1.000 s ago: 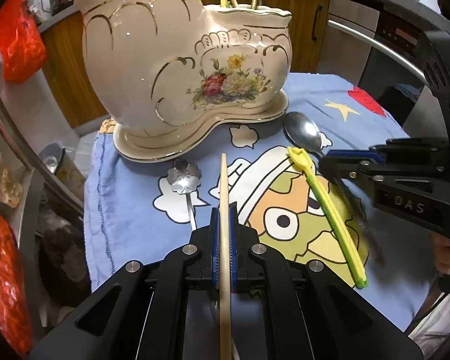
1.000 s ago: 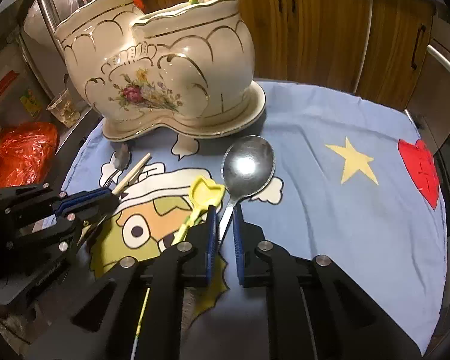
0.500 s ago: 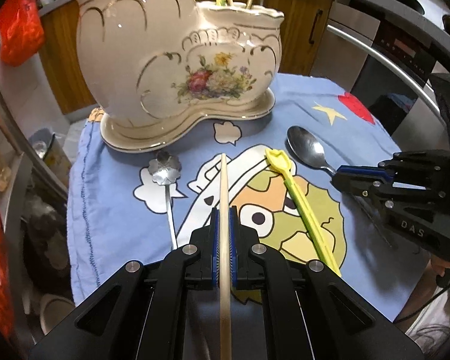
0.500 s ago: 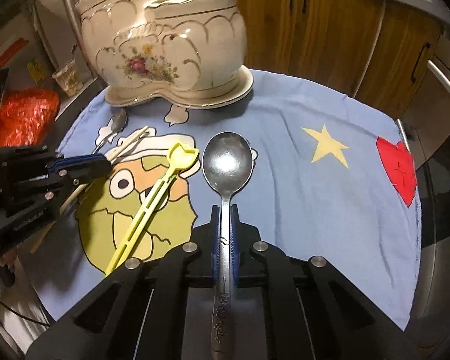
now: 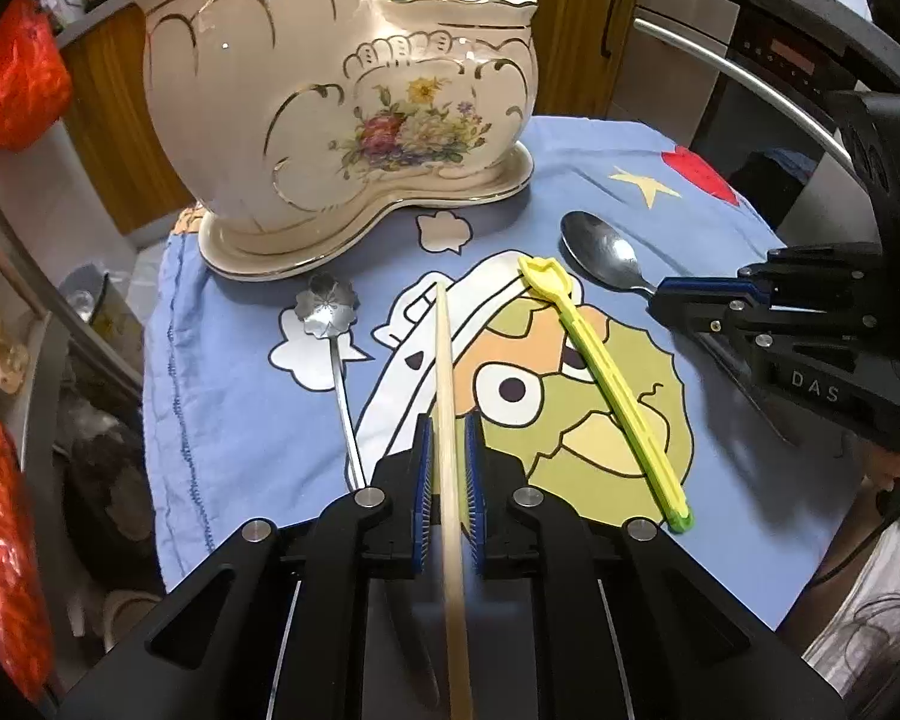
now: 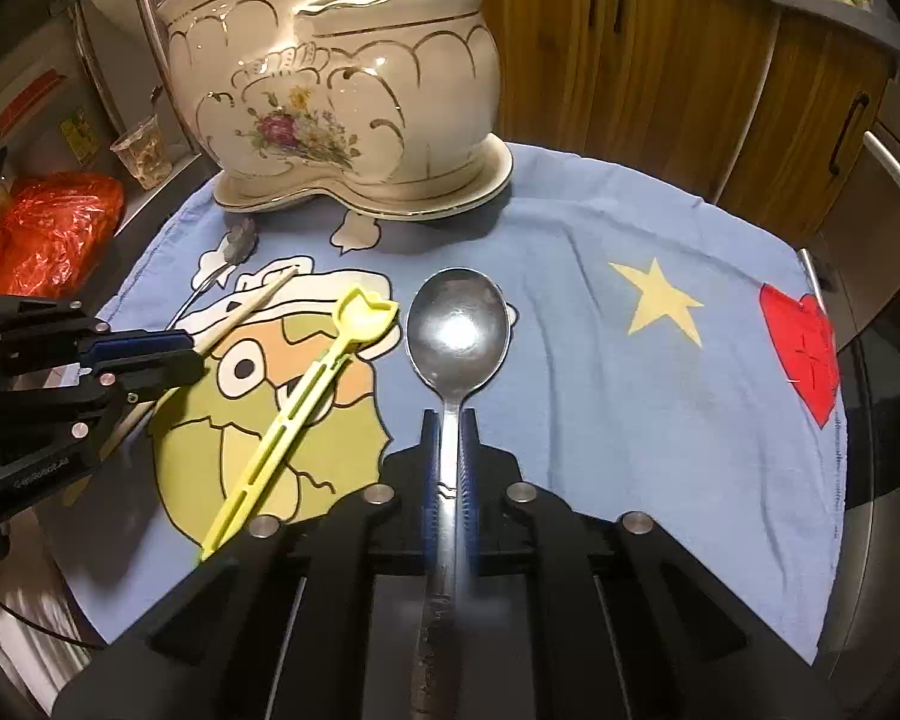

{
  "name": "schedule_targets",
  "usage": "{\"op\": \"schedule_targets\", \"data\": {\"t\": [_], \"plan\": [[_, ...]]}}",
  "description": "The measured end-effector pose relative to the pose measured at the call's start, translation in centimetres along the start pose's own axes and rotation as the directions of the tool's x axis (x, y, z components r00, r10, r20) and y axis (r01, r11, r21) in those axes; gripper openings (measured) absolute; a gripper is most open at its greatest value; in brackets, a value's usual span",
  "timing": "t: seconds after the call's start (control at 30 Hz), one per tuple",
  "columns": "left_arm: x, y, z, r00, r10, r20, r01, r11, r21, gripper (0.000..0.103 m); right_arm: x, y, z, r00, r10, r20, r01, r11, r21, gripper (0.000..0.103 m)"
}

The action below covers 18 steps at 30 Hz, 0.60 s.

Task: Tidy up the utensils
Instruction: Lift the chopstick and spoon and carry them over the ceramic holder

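Note:
My left gripper [image 5: 448,429] has its blue pads a little apart around a wooden chopstick [image 5: 444,360], which runs between them without being pinched. My right gripper [image 6: 450,420] is shut on the handle of a large metal spoon [image 6: 457,327]; the spoon also shows in the left wrist view [image 5: 600,252]. A yellow plastic utensil [image 5: 606,372] and a small flower-headed spoon [image 5: 325,306] lie on the blue cartoon cloth [image 5: 222,396]. A cream floral ceramic holder [image 5: 342,90] with two compartments stands at the back and holds several utensils.
The cloth [image 6: 600,360] covers a round table. Wooden cabinets [image 6: 660,60] stand behind. Red plastic bags [image 6: 48,234] sit off the table to the left. A plastic cup [image 6: 141,150] stands beside the holder.
My left gripper's pads have parted slightly around the chopstick. My right gripper closed on the large spoon's handle. Both views now look from higher and further back.

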State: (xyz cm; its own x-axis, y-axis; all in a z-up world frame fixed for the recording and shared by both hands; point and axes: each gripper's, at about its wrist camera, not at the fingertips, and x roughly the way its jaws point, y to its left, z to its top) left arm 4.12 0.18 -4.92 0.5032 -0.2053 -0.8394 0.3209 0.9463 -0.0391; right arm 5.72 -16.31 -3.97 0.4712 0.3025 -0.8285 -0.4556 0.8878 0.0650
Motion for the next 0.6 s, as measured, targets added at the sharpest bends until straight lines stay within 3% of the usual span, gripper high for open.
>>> {"op": "schedule_targets", "data": {"t": [0.17,0.37,0.47,0.6], "plan": [[-0.2,0.0,0.1,1.0,-0.008,0.016,0.008,1.0,0.008,0.006,-0.8,0.3,0.0,1.0,0.012,0.025,-0.012,1.0,-0.006,0.006],[-3.5,0.3,0.3,0.99,-0.046,0.134,0.045,0.999,0.006,0.006,-3.6,0.0,0.0,0.992,0.032,0.121,-0.033,0.999,0.004,0.006],[-5.7,0.5,0.6,0.973,-0.069,0.22,0.07,0.998,0.005,0.006,-5.6,0.0,0.2,0.976,0.057,0.209,-0.059,0.998,0.004,0.006],[-8.4,0.5,0.9,0.933,-0.078,0.352,0.076,0.997,0.02,0.006,-7.3,0.0,0.4,0.952,0.069,0.3,-0.074,0.997,0.006,0.006]]}}
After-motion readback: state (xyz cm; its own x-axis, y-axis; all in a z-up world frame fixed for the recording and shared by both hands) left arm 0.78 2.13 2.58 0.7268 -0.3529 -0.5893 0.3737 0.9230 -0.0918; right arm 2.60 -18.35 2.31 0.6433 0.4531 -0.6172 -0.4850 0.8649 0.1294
